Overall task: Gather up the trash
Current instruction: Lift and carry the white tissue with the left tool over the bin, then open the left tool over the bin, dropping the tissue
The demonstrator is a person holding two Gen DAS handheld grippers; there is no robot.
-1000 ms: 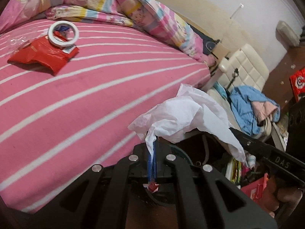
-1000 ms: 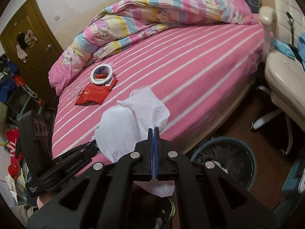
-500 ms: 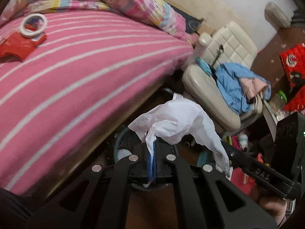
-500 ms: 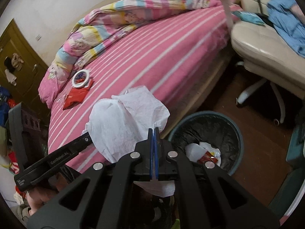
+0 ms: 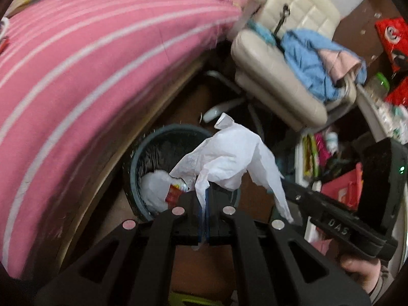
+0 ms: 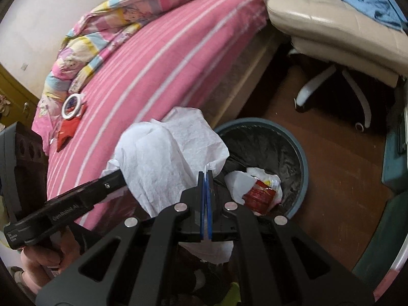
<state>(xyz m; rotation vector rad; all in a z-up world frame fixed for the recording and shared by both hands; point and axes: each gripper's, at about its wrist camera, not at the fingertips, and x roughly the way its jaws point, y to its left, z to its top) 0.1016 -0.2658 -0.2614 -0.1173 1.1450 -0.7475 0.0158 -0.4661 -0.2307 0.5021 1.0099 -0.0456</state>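
From the left wrist view, our left tongs (image 5: 204, 204) were clamped on one corner of a crumpled white tissue (image 5: 229, 160), which hung over the dark round bin (image 5: 142, 148) on the floor beside the pink striped bed (image 5: 89, 63). The bin already held a white bag and a red wrapper (image 5: 173, 193) at about 8 o'clock from the tissue, so some trash was in. Our right tongs entered from 4 o'clock, reaching the tissue's far corner.

From the right wrist view, our right tongs (image 6: 205, 178) were shut on the same tissue's edge, with the sheet bunched at 10 o'clock and the bin's rim (image 6: 301, 153) at 2 o'clock. We judged the tissue not yet dropped. Far off at 10 o'clock on the bed lay a red packet (image 6: 66, 130) touching a white tape ring (image 6: 72, 105), still to be collected.
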